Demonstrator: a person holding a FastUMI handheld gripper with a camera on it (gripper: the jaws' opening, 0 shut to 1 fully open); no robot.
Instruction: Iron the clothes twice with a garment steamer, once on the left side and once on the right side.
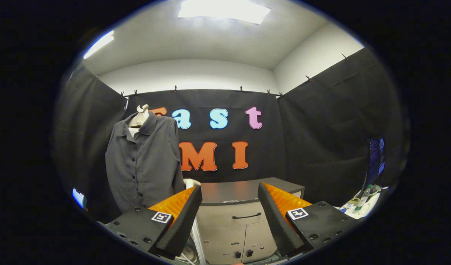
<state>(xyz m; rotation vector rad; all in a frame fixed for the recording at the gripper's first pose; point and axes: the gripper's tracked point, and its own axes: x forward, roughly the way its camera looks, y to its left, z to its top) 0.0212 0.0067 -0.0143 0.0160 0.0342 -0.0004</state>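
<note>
The tool (230, 206) is spread wide, its two fingers (181, 217) standing well apart with nothing between them, gripping nothing. Through the gap between them shows a cabinet (233, 235) with a dark handle (246, 216) on its drawer front and two lower doors beneath.

The cabinet's top forms a dark surface (240, 191), straight ahead at 12 o'clock from the fingers. Its front edge runs across just beyond the fingertips, and its right corner ends near the right finger's tip. The bare part of that surface looks flat and open.

The garment, a dark grey buttoned shirt (142, 162), hangs at about 10 o'clock from the tool, beyond the left finger. It sits on a pale mannequin-type hanger whose neck (140, 117) rises above the collar. The shirt's button line faces the camera, and its right hem edge drops behind the left finger's tip. A small white rounded thing (192, 182) shows just beside the shirt at the surface's left end; whether it is the steamer I cannot tell.

At about 3 o'clock, well apart from the shirt, a screen (376, 160) stands over a cluttered light table (362, 206) with small bottles. Between the shirt and that table the room ahead is open above the surface.
</note>
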